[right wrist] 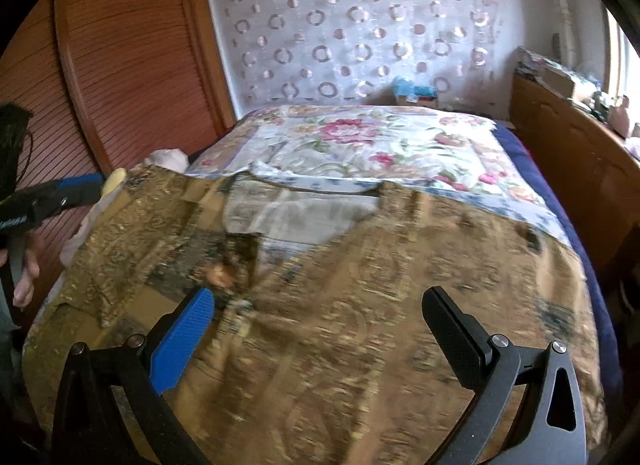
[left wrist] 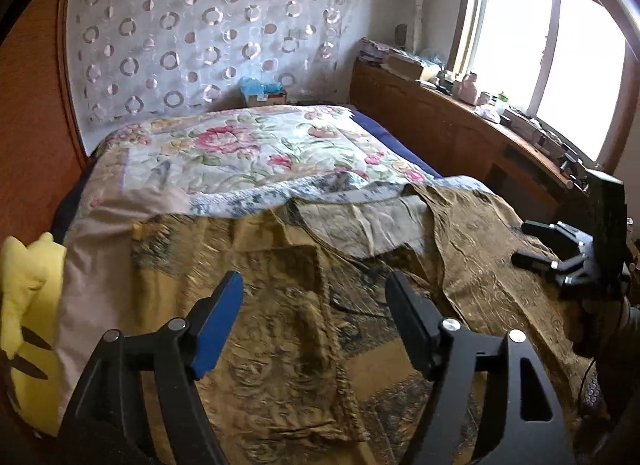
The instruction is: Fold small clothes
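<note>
Nearest to us in the left wrist view stand the two fingers of the left gripper (left wrist: 314,305), one faced with a blue textured pad (left wrist: 216,329) at about 8 o'clock and one black at about 4 o'clock, spread wide apart with nothing between them. Past their tips and under them lies the garment (left wrist: 280,305), a golden-brown brocade piece with raised, swirling patterns and darker blue-grey patches, spread over the bed with its pale lining showing at the neckline toward 12 o'clock; one flap is folded back near the centre, its edge running between the two fingers. The cloth does not touch either pad as far as we can tell. In the right wrist view the right gripper (right wrist: 320,315) likewise has its fingers parted, blue pad at 8 o'clock and black at 4 o'clock, hovering over the same brocade, which fills the lower half of the frame, blurred. At 3 o'clock in the left view we see the right gripper from the side; at 9 o'clock in the right view we see the left one, and a hand (right wrist: 26,277) below it. Beyond the garment at 12 o'clock lies a floral quilt (left wrist: 240,145), smooth and pale with pink blooms. A yellow plush toy (left wrist: 28,293) sits at 9 o'clock.
</note>
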Demonstrator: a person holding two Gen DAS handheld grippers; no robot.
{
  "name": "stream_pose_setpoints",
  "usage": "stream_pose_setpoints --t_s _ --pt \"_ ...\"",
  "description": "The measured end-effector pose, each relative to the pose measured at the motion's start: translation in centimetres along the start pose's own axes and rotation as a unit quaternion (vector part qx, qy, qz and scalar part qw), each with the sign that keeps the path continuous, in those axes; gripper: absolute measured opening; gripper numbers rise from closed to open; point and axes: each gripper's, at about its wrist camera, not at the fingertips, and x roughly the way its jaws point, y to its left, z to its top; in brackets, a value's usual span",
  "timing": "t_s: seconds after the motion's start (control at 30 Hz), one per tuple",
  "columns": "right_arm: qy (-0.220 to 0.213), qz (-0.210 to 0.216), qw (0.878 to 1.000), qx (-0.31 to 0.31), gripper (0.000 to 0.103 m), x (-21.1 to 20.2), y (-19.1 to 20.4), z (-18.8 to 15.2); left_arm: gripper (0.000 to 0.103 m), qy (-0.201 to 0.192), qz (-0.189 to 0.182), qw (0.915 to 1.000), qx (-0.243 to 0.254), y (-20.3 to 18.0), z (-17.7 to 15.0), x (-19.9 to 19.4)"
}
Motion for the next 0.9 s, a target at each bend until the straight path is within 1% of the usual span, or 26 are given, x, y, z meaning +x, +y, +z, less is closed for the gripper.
stream_pose_setpoints --t_s 0.13,0.2,0.37,0.5,0.53,0.63,0.67,0.73,0.87,0.9 --pt "-0.007 -0.036 0.999 0.017 0.103 -2.0 -2.3 -1.0 0.074 0.006 -0.001 1.0 0.003 -1.6 -1.0 1.1" --pt "-0.009 -0.054 0.998 0.029 0.103 -3.2 -3.7 -1.6 0.074 0.009 -0.008 0.9999 0.01 -2.3 -1.2 1.6" --pt "-0.007 -0.111 0.992 0.06 0.1 -6.1 -7.3 -3.8 0.074 0.02 -0.02 0.9993 0.022 -4.4 -1.6 2.7" --pt "0.003 -0.145 0.986 0.084 0.093 -8.3 -9.7 -5.8 0.074 0.032 -0.023 0.9986 0.035 -5.9 -1.9 3.4" --pt "0.006 -0.152 0.984 0.09 0.089 -8.8 -10.3 -6.4 0.074 0.034 -0.023 0.9985 0.035 -6.0 -2.0 3.4" --pt "0.019 -0.163 0.981 0.104 0.077 -9.6 -11.2 -7.7 0.074 0.037 -0.026 0.9984 0.035 -6.4 -2.3 3.4" --pt "0.023 -0.163 0.98 0.107 0.075 -9.8 -11.0 -7.8 0.074 0.038 -0.025 0.9983 0.036 -6.6 -2.4 3.4" --pt "0.034 -0.161 0.98 0.114 0.065 -10.1 -11.0 -8.3 0.074 0.039 -0.025 0.9982 0.039 -7.0 -2.5 3.3" --pt "0.047 -0.137 0.981 0.129 0.057 -10.5 -10.6 -9.0 0.074 0.042 -0.022 0.998 0.04 -7.7 -2.9 3.3" --pt "0.051 -0.132 0.981 0.13 0.054 -10.3 -10.6 -8.6 0.074 0.043 -0.021 0.998 0.04 -7.9 -3.0 3.2"
